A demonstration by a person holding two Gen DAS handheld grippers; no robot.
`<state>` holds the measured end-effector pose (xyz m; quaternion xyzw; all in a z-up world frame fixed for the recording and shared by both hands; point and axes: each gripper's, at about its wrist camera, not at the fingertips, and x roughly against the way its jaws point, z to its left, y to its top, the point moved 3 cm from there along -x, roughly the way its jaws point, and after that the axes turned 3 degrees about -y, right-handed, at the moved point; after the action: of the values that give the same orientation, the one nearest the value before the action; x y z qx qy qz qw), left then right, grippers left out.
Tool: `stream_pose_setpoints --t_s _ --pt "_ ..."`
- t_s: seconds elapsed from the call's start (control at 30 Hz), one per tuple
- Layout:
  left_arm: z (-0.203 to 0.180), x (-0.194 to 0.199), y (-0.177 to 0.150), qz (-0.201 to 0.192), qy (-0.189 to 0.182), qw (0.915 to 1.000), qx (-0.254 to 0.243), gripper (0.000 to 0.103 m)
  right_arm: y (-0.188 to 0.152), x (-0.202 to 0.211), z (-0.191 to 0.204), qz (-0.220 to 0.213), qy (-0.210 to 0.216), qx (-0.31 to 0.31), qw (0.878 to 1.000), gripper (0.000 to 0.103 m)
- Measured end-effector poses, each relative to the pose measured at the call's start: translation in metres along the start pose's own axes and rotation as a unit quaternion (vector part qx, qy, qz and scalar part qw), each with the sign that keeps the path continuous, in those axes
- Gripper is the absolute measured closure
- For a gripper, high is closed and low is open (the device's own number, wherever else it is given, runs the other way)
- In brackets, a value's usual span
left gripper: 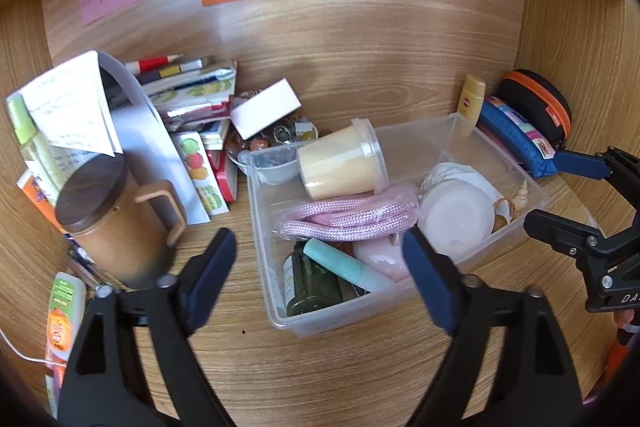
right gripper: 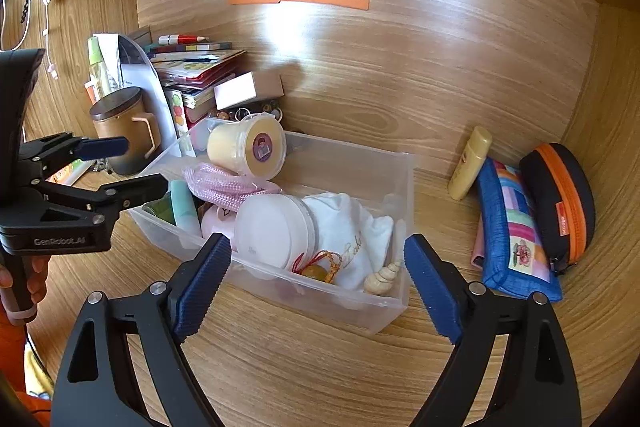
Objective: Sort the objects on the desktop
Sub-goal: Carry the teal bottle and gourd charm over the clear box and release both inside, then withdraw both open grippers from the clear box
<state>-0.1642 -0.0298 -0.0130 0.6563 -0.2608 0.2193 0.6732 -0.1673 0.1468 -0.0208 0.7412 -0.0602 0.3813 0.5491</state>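
While both grippers hang above the wooden desk, the clear plastic bin sits on the desk surface in front of them, already filled with small things. The left gripper has its fingers spread wide and holds nothing; in its own view the near left corner of the bin lies between the two blue pads, which stand clear of the walls. Directly under that gap are a dark green jar, a mint tube and a pink rope, all inside the bin. A yellow lidded cup lies on its side at the back of the bin, and a round white jar rests toward the right end.

The right gripper is likewise released and empty. Its pads straddle the near right part of the bin without touching it, and the round white jar, a white cloth pouch and a small spiral shell lie in the bin between and just beyond its fingertips.

Outside the bin, a brown mug with a dark lid stands to its left beside a leaning stack of books and papers. To its right a yellow tube stands against the back panel, next to a blue patchwork pouch and a black case with an orange zip.
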Motion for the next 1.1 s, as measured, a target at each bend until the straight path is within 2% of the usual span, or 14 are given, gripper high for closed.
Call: stream_pose_setpoints --t_s 0.37,0.47,0.63,0.87,1.1 --pt "-0.001 0.028 -0.001 -0.021 0.033 0.9991 0.017 0.006 0.0 0.029 -0.004 -0.026 -0.039 -0.006 0.999 0.009" --pt "-0.004 0.042 -0.004 -0.039 0.041 0.9981 0.021 0.004 -0.003 0.039 -0.004 -0.039 -0.026 -0.016 0.999 0.001" --pt "-0.011 0.057 -0.01 -0.055 0.066 0.9963 0.007 0.001 -0.011 0.05 0.0 -0.053 -0.016 -0.033 0.998 0.0" --pt "-0.02 0.068 -0.021 -0.057 0.054 0.9968 0.006 0.001 -0.021 0.063 0.001 -0.07 -0.006 -0.052 0.996 0.0" --pt "-0.03 0.076 -0.027 -0.07 0.04 0.9967 0.011 0.0 -0.023 0.076 0.003 -0.089 -0.026 -0.041 0.995 0.0"
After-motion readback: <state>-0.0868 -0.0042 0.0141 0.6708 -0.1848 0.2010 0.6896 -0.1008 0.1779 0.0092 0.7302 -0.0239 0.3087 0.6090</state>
